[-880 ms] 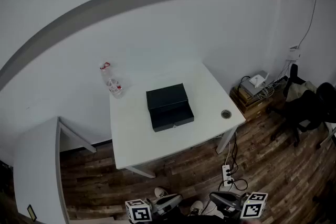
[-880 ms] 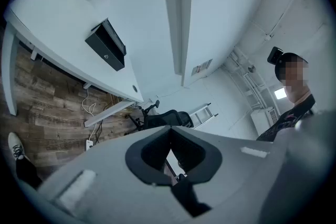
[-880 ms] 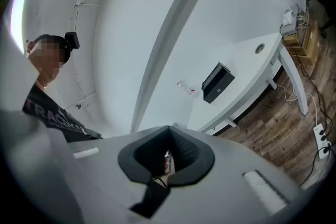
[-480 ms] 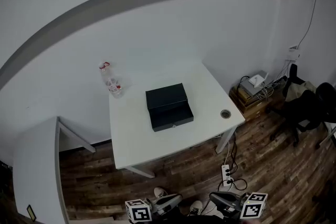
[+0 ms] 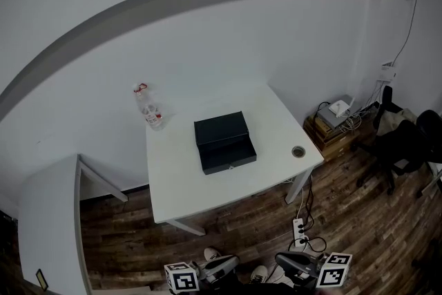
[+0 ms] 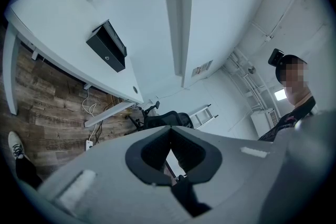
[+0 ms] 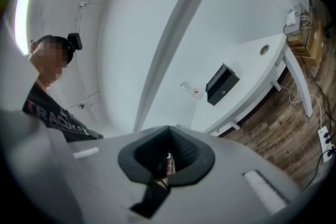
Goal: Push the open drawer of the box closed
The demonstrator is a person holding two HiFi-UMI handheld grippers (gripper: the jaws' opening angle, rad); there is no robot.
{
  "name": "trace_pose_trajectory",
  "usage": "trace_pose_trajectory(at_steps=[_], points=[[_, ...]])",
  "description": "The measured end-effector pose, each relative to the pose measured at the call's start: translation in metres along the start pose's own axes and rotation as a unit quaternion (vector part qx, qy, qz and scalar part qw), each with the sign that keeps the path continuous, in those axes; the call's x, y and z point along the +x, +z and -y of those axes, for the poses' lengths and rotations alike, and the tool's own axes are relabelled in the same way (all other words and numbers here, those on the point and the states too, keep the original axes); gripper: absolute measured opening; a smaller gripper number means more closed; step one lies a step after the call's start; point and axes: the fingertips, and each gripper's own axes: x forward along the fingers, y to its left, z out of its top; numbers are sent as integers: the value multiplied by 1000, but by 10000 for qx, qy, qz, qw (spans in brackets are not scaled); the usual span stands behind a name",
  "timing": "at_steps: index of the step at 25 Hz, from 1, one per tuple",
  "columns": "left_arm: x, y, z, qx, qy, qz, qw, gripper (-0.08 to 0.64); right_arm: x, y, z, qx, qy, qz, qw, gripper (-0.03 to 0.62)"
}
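A black box (image 5: 222, 137) sits on the white table (image 5: 179, 179), its drawer (image 5: 228, 155) pulled out toward the near edge. The box also shows far off in the left gripper view (image 6: 107, 46) and in the right gripper view (image 7: 222, 83). Both grippers hang low by the person's body, well short of the table, over the wooden floor. My left gripper (image 5: 219, 266) is shut with nothing in it, and its jaws meet in the left gripper view (image 6: 169, 128). My right gripper (image 5: 293, 262) is likewise shut and empty, jaws touching in the right gripper view (image 7: 169, 128).
A clear plastic bottle (image 5: 148, 109) stands at the table's far left corner. A small round object (image 5: 298, 150) lies near the right front corner. A power strip (image 5: 300, 230) with cables lies on the floor; a second white table (image 5: 48, 224) stands at left, a dark chair (image 5: 407, 145) at right.
The view has shifted very slightly; the table and box sit a few pixels lower and to the right. The grippers stay shut in the same place.
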Motion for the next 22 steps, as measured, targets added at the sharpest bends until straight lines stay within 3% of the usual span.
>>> trace_pose_trajectory(at_steps=[5,12,22], points=[[-1,8,6,-110,-53,213,9997,0,-1,11,-4,-4,90,81,9999,5],[0,28,1,128,76,252,9996,0,-2,24,-9,-142,168,166,9996,5],[-15,105,-33,776,762,547,9926,0,-13,42,0,-212,94,480,9986,5]])
